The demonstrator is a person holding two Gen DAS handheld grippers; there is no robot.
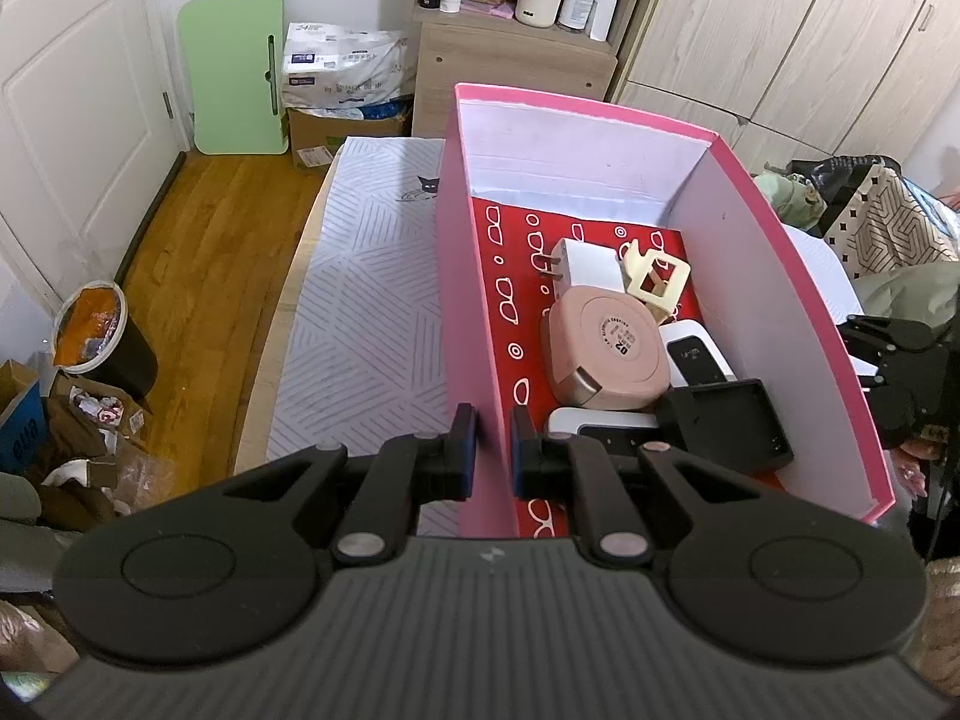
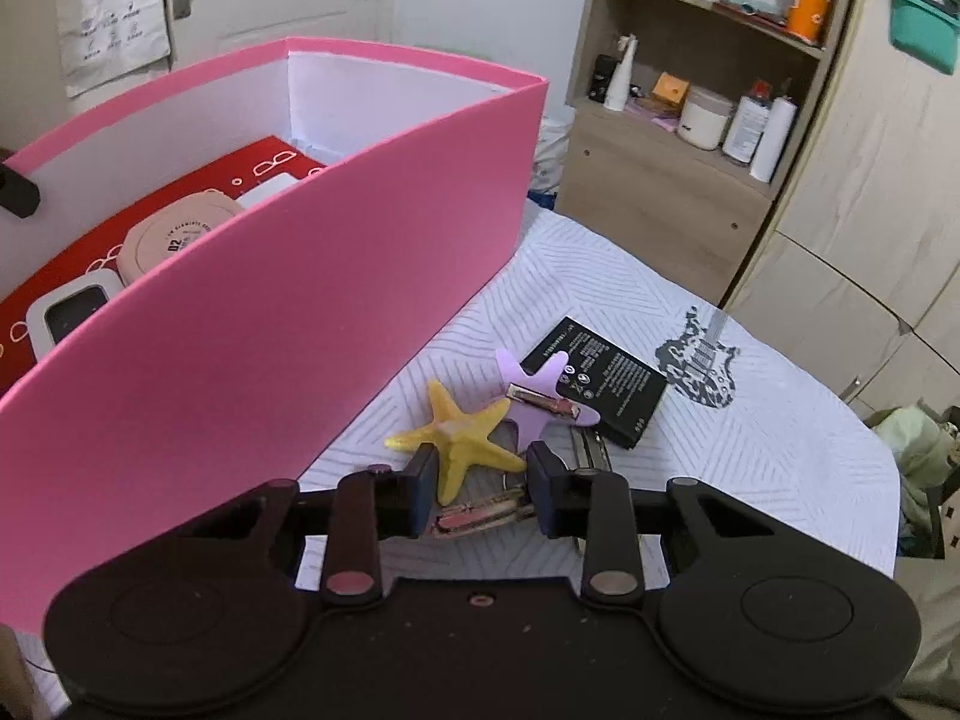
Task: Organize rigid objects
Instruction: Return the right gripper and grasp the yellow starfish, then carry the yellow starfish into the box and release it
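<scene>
The left tool (image 1: 493, 447) is clamped on the near wall of the pink box (image 1: 474, 312), one pad outside and one inside, the jaws nearly together with only the thin wall between them. Just past its inner pad, on the red floor of the box, lie a black tray (image 1: 729, 423), a white device (image 1: 699, 357), a round pink case (image 1: 606, 354), a white plug (image 1: 576, 267) and a cream clip (image 1: 657, 282), all crowded toward the box's right wall.

The right tool (image 2: 483, 480) stands partly open over the surface (image 2: 750, 456), on the other side of the box. Between its pads sits the lower arm of a yellow starfish (image 2: 465, 441); the left pad touches it, while whether the right pad presses it I cannot tell. Under the starfish lies a pink hair clip (image 2: 474, 516). Just beyond it rests a purple star clip (image 2: 540, 390), overlapping a black battery (image 2: 600, 378). All of these lie near the box's outer wall, toward the surface's near edge.
</scene>
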